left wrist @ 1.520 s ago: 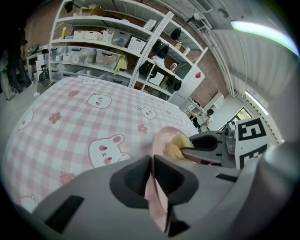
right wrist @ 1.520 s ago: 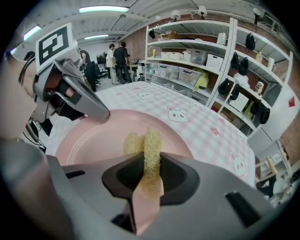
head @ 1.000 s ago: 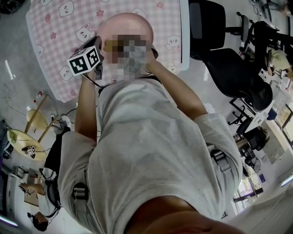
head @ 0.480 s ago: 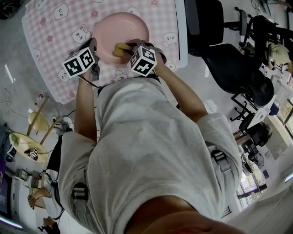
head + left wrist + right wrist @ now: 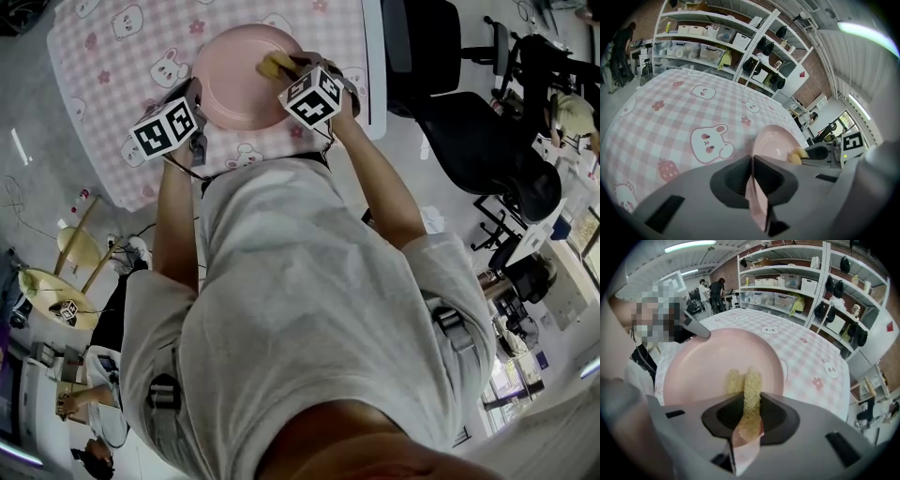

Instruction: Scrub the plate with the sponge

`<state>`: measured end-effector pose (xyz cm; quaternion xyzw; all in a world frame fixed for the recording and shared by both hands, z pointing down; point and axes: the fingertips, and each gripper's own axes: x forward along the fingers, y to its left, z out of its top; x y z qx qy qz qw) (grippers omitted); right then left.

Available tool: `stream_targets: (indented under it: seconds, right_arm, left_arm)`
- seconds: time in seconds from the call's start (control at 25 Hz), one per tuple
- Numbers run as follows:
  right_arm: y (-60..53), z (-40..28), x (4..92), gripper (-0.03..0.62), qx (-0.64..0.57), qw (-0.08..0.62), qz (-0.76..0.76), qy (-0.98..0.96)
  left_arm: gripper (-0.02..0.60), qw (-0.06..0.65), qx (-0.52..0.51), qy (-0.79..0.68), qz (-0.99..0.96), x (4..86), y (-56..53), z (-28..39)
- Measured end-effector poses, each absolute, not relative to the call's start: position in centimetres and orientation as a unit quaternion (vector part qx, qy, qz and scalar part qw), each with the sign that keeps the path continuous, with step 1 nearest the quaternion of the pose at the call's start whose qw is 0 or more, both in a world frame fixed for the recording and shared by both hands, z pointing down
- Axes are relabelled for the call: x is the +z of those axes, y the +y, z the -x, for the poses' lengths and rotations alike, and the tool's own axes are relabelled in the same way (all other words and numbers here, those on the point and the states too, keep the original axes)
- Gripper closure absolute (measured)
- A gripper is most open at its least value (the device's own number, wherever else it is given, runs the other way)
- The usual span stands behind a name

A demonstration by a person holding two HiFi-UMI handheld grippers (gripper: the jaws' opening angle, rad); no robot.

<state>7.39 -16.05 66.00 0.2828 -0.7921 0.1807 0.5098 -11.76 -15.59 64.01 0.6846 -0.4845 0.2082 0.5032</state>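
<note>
One plate (image 5: 246,80), pink, round: lies on the checked tablecloth (image 5: 103,56), towards its near edge. The left gripper (image 5: 753,183): jaws nearly together, pinching the plate's near rim, presumably to steady it against the scrubbing. One sponge (image 5: 750,394), yellow, coarse: clamped between the narrow-set jaws of the right gripper (image 5: 746,423), free end protruding so that fibre rather than jaw meets the plate. It sits over the plate's far right part; contact seems likely, though the angle leaves this unsure.

A pink plate (image 5: 234,89) sits on the checked tablecloth (image 5: 103,75).
</note>
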Motion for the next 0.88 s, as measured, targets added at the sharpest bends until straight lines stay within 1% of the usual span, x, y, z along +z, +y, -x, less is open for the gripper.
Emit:
stream_targets:
  seconds: [0.12,0.28,0.44,0.56,0.76,0.88]
  right_arm:
    - [-18.3,-7.2,66.0,0.499,0.165,0.515,-0.296,-0.787]
    - [-21.2,-6.5,65.6,0.499,0.151,0.514,-0.313,-0.784]
    - [-22.7,-4.7,65.7,0.502,0.137,0.512,-0.31,-0.789]
    - [-22.0,-2.4,65.4,0.503,0.111,0.521,-0.291,-0.795]
    - [-18.6,0.3,65.3,0.503,0.129,0.51,-0.251,-0.813]
    - [-16.4,1.8,65.4,0.503,0.119,0.516,-0.221,-0.819]
  left_arm:
    - [0.549,0.494,0.204,-0.492,-0.687,64.0,-16.0,12.0]
    - [0.549,0.502,0.194,-0.494,-0.683,63.6,-16.6,11.2]
    - [0.549,0.496,0.19,-0.5,-0.684,63.7,-17.8,10.9]
    - [0.549,0.491,0.184,-0.505,-0.685,63.8,-18.4,11.8]
    - [0.549,0.51,0.185,-0.498,-0.676,64.4,-17.9,11.8]
    - [0.548,0.515,0.185,-0.498,-0.673,64.7,-17.9,11.9]
